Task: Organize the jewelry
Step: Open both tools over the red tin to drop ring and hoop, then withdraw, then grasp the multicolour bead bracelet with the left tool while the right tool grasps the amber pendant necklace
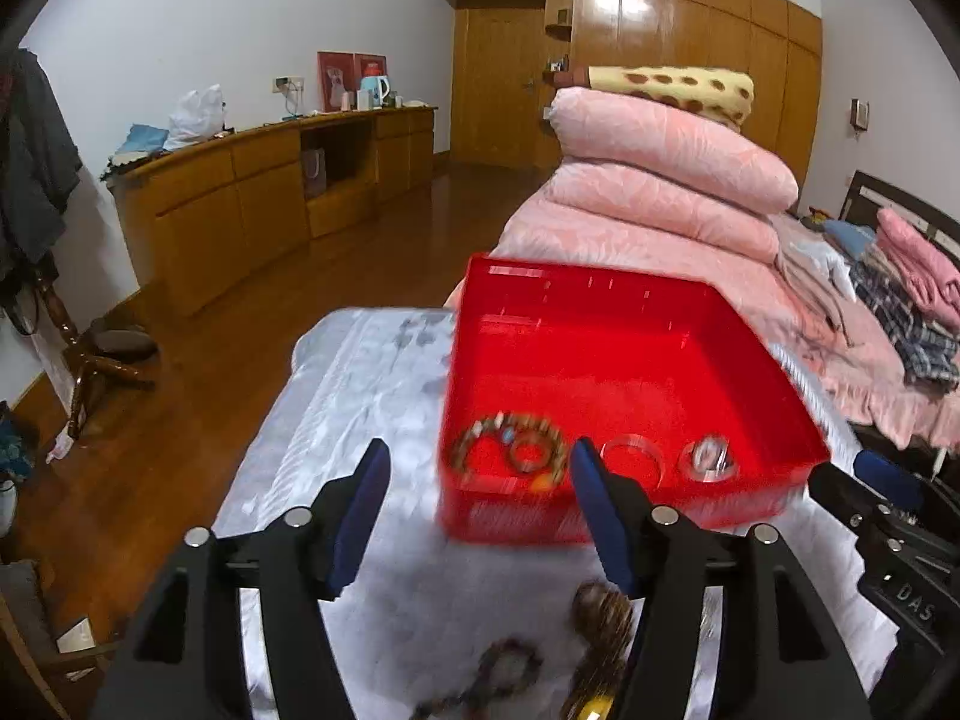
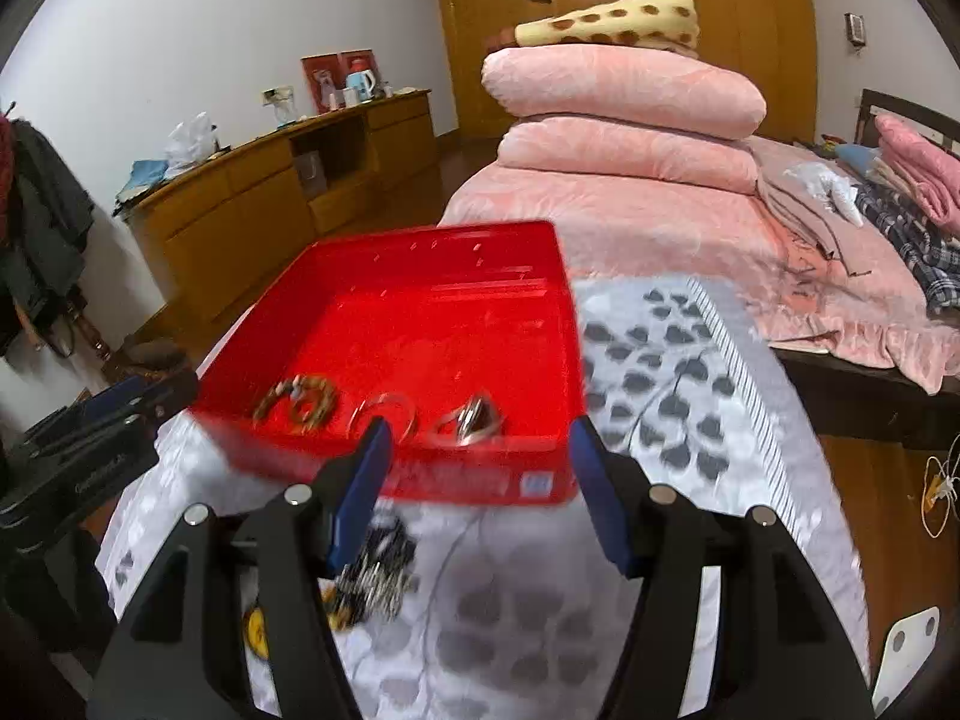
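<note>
Right tool (image 2: 480, 468) open, empty; red tray (image 2: 456, 324) ahead holds bracelets (image 2: 300, 399).

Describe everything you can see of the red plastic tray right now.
The red plastic tray is a shallow, glossy rectangular bin with low walls and small slots along its far wall. It sits flat on the grey-and-white patterned cloth, with a small label on its near outer wall. Along its near side lie beaded bracelets, a clear bangle and a silvery ring-shaped piece. Nothing grips it.

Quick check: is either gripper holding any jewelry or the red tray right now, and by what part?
Nothing is held. The left gripper and right gripper both stand open and empty, short of the red tray.
</note>
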{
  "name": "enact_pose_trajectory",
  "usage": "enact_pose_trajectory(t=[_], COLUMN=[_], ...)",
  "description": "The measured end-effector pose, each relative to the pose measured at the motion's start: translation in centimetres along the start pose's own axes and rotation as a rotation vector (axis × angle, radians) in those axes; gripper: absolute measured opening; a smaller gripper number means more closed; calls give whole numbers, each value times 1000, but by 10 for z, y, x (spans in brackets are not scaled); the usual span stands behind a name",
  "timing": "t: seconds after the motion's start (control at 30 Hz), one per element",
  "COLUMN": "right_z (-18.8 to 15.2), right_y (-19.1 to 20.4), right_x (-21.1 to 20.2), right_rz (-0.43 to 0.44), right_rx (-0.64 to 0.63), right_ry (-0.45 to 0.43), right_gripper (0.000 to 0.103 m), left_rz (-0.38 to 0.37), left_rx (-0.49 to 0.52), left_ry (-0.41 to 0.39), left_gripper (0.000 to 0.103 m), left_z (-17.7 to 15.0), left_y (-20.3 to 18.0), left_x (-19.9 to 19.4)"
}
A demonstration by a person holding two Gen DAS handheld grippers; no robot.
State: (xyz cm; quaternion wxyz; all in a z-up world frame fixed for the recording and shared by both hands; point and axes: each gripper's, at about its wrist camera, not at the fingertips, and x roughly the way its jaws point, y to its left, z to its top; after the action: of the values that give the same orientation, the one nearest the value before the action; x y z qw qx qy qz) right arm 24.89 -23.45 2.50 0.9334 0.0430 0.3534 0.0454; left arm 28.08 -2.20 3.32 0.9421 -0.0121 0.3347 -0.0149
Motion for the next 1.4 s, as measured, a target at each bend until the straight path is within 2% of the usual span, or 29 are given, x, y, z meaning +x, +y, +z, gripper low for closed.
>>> enact_pose_trajectory(t=[0.33,0.5,0.57,0.7,0.87,1.07,1.27,1.3,1.4], right_z=[-52,-73,-81,-89,-93,-87,-77,-76,-75], right_y=[36,59,68,83,96,103,110,111,107], right_x=[-10,-10,-9,-6,7,17,35,36,37], right_rz=[39,63,73,87,88,83,63,60,47], right_rx=[-48,-57,-63,-82,-81,-72,-90,-94,-97], right_ry=[59,107,128,162,205,214,228,228,226], right_gripper=[59,50,45,44,44,48,56,55,34], left_rz=[42,50,41,59,31,7,-11,-14,-19], left_rx=[1,-9,-18,-7,-53,-71,-75,-77,-76], left_ry=[56,103,115,113,159,169,170,172,173], left_gripper=[62,62,62,62,61,61,61,61,61], left_z=[-64,-89,-93,-97,-105,-106,-106,-106,-105], left_y=[21,29,33,39,53,56,57,57,56], left_x=[-19,-23,-25,-34,-29,-28,-28,-27,-27])
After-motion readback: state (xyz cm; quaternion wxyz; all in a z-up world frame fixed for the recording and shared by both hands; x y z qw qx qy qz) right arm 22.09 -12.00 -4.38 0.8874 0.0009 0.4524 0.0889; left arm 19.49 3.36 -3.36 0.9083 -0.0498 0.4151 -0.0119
